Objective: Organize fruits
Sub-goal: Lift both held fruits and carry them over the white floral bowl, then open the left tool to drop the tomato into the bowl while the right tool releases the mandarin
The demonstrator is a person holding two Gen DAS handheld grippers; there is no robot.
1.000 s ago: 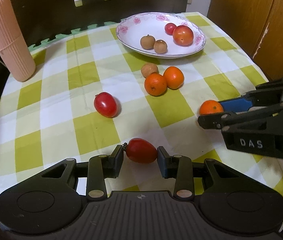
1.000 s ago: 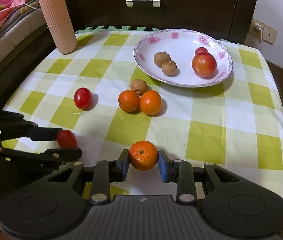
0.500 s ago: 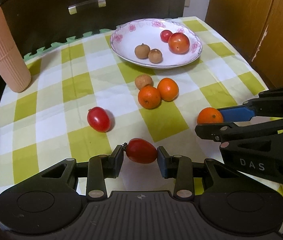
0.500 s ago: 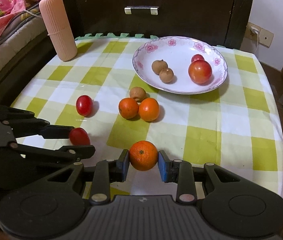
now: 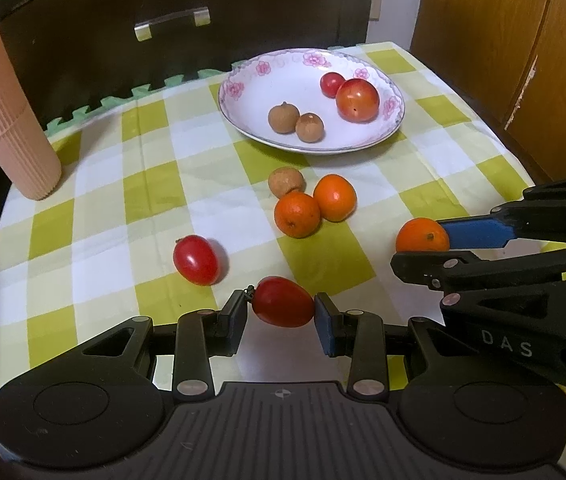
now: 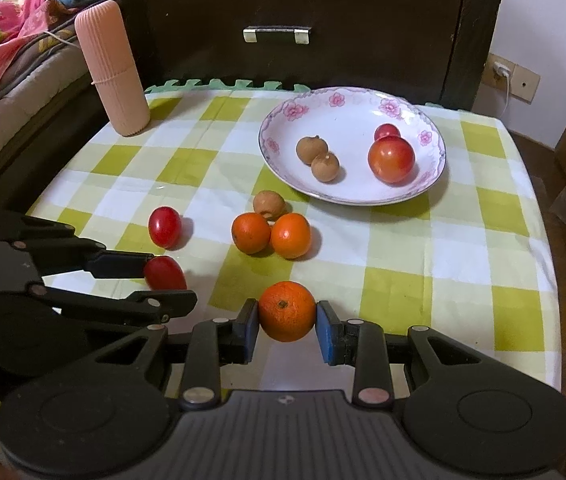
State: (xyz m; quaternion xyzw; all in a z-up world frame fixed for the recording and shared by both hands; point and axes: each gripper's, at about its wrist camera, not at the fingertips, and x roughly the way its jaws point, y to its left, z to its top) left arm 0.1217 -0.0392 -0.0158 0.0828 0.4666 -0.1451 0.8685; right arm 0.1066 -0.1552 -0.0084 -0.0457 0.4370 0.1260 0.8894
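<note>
My left gripper is shut on a red cherry tomato, held above the checked cloth. My right gripper is shut on a mandarin; the same mandarin shows in the left wrist view at the right. The flowered white plate at the back holds two brown longans, a big tomato and a small red one. On the cloth lie two mandarins, a longan and another cherry tomato.
A ribbed pink cylinder stands at the back left of the table. A dark drawer front with a metal handle rises behind the table. Wooden cabinet doors stand to the right; bedding lies on the left.
Both grippers have lifted and tilted with their fruit still held, so the plate and loose fruit sit lower in both views. The fruit on the cloth has not moved.
</note>
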